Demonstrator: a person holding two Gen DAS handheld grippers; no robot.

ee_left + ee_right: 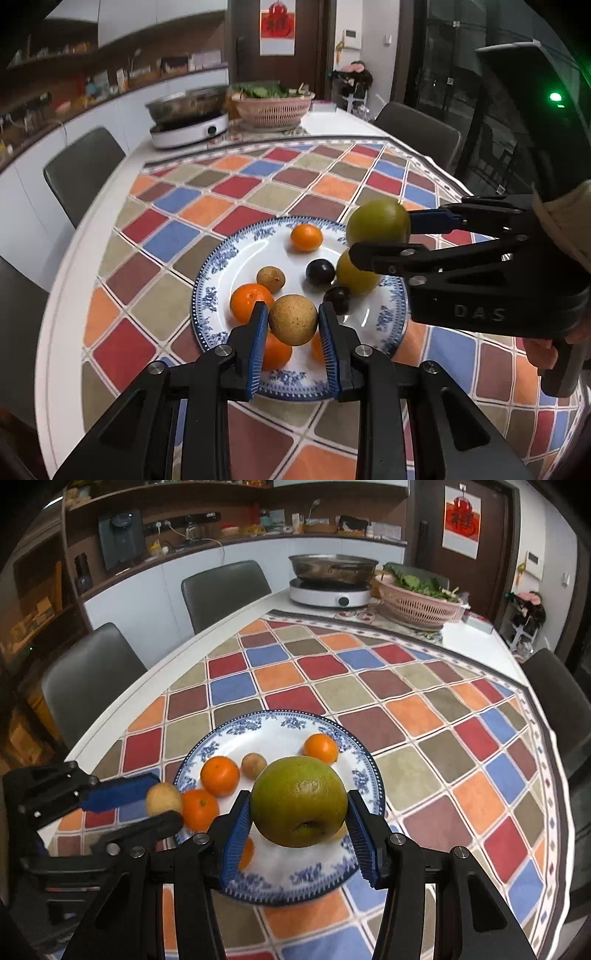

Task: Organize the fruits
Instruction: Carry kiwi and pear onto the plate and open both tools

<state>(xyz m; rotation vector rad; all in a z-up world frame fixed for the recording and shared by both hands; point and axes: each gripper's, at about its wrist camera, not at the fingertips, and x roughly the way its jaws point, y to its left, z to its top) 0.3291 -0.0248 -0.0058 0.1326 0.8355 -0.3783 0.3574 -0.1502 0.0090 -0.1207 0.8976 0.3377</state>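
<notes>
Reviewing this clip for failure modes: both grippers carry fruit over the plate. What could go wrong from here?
1. The left gripper pinches a small round tan fruit by its sides only; it may slip out and knock the oranges below.
2. The right gripper holds the large green fruit above the blue-and-white plate; a drop could scatter the fruit there.
3. The grippers are close together over the plate, so they might collide.

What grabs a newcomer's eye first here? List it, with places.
A big round green fruit is clamped in the right gripper above the blue-and-white patterned plate. The left gripper pinches a small tan speckled ball-shaped fruit over the plate's near edge. Both hang over a bright checked tablecloth.
</notes>
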